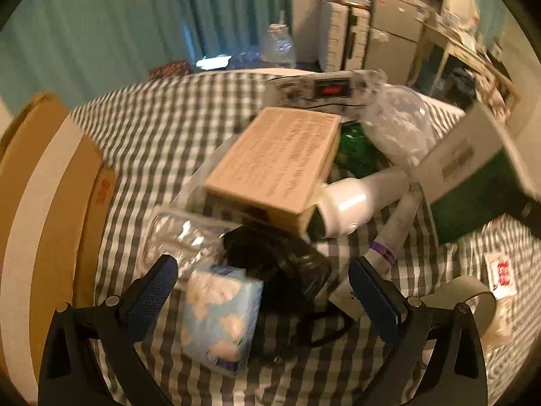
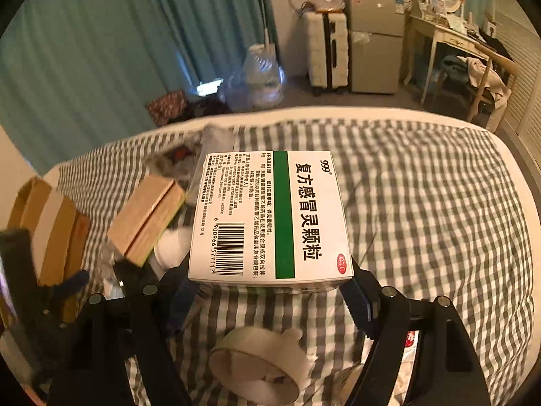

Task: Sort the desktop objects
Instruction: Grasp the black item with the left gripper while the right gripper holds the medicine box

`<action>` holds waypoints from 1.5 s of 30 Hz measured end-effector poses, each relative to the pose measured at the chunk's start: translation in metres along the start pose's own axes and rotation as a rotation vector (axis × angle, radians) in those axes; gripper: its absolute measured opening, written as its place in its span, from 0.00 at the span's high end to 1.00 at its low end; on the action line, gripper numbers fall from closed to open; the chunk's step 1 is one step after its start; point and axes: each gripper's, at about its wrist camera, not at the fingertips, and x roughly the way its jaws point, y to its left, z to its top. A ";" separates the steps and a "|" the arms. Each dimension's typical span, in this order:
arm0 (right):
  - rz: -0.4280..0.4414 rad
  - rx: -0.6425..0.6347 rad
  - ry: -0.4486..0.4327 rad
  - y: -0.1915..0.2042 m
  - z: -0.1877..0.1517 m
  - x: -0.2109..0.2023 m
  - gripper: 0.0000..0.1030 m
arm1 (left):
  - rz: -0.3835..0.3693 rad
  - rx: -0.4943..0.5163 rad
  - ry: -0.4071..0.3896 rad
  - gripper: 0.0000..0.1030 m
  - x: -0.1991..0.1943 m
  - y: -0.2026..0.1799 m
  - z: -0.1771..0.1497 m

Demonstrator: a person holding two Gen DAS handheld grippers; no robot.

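Observation:
My right gripper (image 2: 268, 280) is shut on a white medicine box with a green stripe (image 2: 270, 216), its pads pressing the box's two sides, held above the checked bedcover (image 2: 422, 203). The same medicine box (image 1: 473, 176) shows at the right of the left wrist view. My left gripper (image 1: 263, 264) is open over a pile. A pale blue tissue pack (image 1: 216, 318) and a black corded object (image 1: 280, 264) lie between its fingers, untouched. Behind them lie a tan box (image 1: 277, 165), a white bottle (image 1: 348, 203) and a slim tube (image 1: 395, 233).
A tape roll (image 2: 260, 358) lies under the right gripper, with a red-and-white sachet (image 1: 502, 275) beside it. A cardboard box (image 1: 44, 203) stands at the left edge. Clear plastic bags (image 1: 399, 125) sit in the pile. The bed's right side (image 2: 439, 253) is bare checked cloth.

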 end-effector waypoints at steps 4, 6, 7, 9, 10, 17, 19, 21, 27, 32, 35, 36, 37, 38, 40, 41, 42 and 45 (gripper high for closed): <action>0.020 0.019 -0.001 -0.005 0.003 -0.002 0.26 | 0.027 0.072 -0.040 0.03 0.005 -0.018 0.005; 0.028 0.022 -0.001 -0.006 0.005 -0.003 0.26 | 0.037 0.107 0.027 0.21 0.020 -0.023 0.003; 0.033 0.021 -0.001 -0.007 0.002 -0.004 0.26 | 0.055 0.107 0.045 0.22 0.026 -0.022 0.001; 0.034 0.024 -0.005 -0.007 0.001 -0.005 0.26 | 0.057 0.102 0.027 0.23 0.028 -0.019 -0.002; 0.035 0.021 -0.004 -0.008 0.000 -0.003 0.26 | 0.051 0.099 0.026 0.23 0.028 -0.016 0.001; 0.034 0.008 -0.005 -0.005 -0.002 0.001 0.26 | -0.028 -0.012 0.073 0.56 0.011 0.023 0.019; 0.035 0.009 -0.007 -0.005 -0.004 -0.002 0.26 | -0.071 -0.037 0.101 0.57 0.010 0.037 0.020; 0.039 0.013 -0.007 -0.006 -0.004 -0.005 0.26 | -0.085 -0.045 0.114 0.57 0.012 0.049 0.016; 0.038 0.009 -0.034 -0.005 -0.006 -0.023 0.26 | -0.117 -0.099 0.130 0.65 -0.013 0.061 -0.009; 0.035 0.006 -0.072 -0.007 -0.010 -0.043 0.26 | -0.141 -0.103 0.110 0.98 -0.040 0.062 -0.015; 0.038 0.006 -0.079 -0.007 -0.011 -0.051 0.26 | -0.158 -0.085 0.122 0.98 -0.045 0.055 -0.016; 0.039 0.006 -0.079 -0.008 -0.011 -0.054 0.26 | -0.163 -0.077 0.144 0.98 -0.041 0.046 -0.015; 0.038 0.009 -0.080 -0.005 -0.012 -0.057 0.26 | -0.175 -0.071 0.158 0.97 -0.039 0.045 -0.015; 0.042 0.008 -0.085 -0.003 -0.013 -0.061 0.26 | -0.195 -0.062 0.166 0.95 -0.036 0.043 -0.019; 0.044 -0.001 -0.104 0.002 -0.014 -0.071 0.26 | -0.194 -0.055 0.151 0.91 -0.034 0.034 -0.017; 0.045 -0.004 -0.111 0.002 -0.015 -0.075 0.26 | -0.192 -0.054 0.140 0.83 -0.035 0.032 -0.017; 0.048 -0.008 -0.118 0.001 -0.015 -0.079 0.26 | -0.199 -0.049 0.135 0.65 -0.035 0.029 -0.016; 0.051 -0.012 -0.132 0.003 -0.015 -0.085 0.26 | -0.153 -0.016 0.099 0.12 -0.036 0.018 -0.011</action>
